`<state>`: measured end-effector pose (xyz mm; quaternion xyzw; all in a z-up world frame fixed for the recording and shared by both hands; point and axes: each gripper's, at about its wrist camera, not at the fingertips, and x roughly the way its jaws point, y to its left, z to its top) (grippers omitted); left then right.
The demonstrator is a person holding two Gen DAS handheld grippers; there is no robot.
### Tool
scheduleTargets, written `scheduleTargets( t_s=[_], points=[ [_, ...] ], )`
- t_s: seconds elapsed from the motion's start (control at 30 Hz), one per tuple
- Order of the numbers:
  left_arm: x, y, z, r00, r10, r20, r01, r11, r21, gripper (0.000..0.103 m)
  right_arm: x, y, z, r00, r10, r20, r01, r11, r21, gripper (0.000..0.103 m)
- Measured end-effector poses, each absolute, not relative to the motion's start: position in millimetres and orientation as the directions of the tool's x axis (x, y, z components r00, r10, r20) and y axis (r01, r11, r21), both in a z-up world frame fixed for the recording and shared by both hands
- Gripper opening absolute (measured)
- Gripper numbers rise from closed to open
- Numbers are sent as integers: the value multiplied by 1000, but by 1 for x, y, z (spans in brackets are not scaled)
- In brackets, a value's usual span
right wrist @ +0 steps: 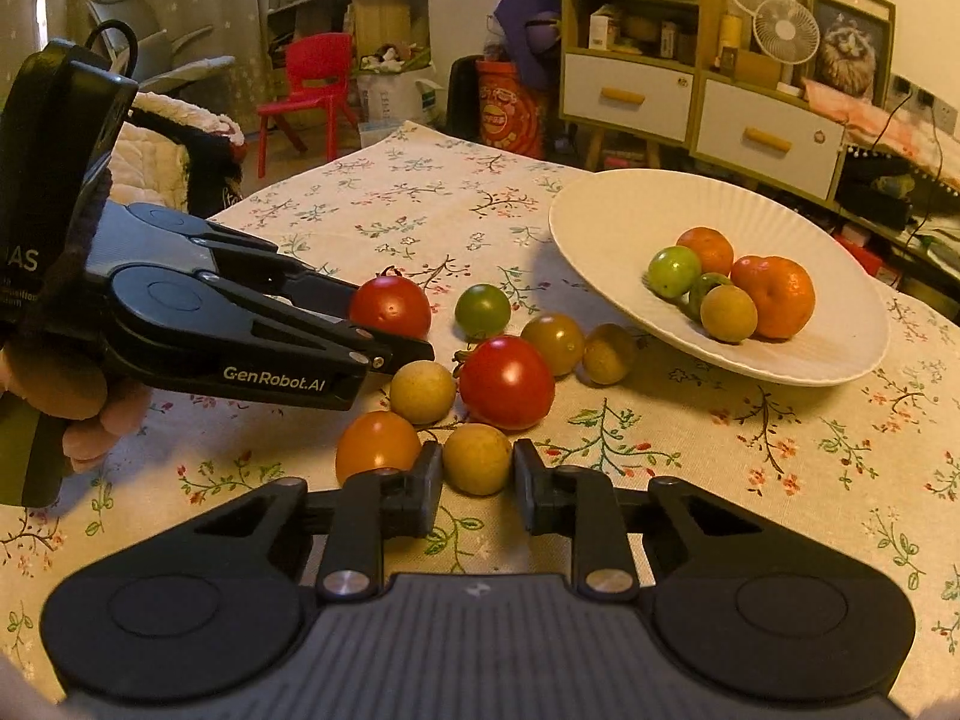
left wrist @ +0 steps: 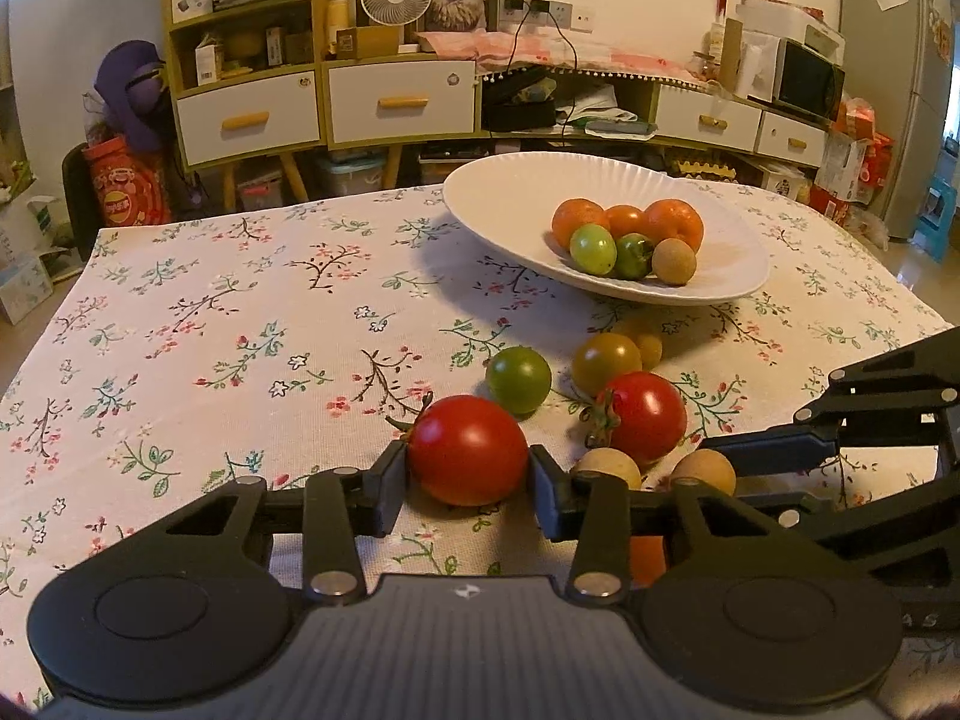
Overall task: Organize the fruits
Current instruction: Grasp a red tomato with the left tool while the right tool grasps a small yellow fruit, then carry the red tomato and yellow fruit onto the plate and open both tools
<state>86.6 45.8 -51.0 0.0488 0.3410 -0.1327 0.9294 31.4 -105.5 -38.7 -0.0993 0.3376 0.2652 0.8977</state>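
Floral tablecloth (left wrist: 240, 312); left claw (left wrist: 468, 474) clamps red tomato (left wrist: 467, 450); right claw (right wrist: 477, 480) apart around longan (right wrist: 477, 459).

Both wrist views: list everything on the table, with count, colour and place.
white fluted plate: one, far right on floral tablecloth
orange round fruits: three, on plate
plate tomatoes: two, light and dark green
plate longan: one, tan, front of the pile
red tomatoes: two, on cloth, one gripped, one beside it
green tomato: one, on cloth
olive-brown tomato: one, on cloth
orange tomato: one, nearest cluster edge
cloth longans: three, tan, among tomatoes
left gripper: black, closed on red tomato
right gripper: black, fingers flank a longan, contact unclear
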Motion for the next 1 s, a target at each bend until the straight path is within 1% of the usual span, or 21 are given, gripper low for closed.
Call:
scheduleTargets(
  t_s=[0.47,0.7,1.0],
  points=[
    [86,42,-39,738,-217,-639,267,964,-19,32,30,-114,-26,662,405,-631,-519,855,4,23],
    [84,35,-29,741,-222,-634,265,964,-28,32,32,-126,-17,690,387,-612,-487,874,4,23],
    [92,18,-11,757,-248,-604,281,959,-42,32,49,-149,-1,738,344,-580,-419,908,5,23]
  ],
)
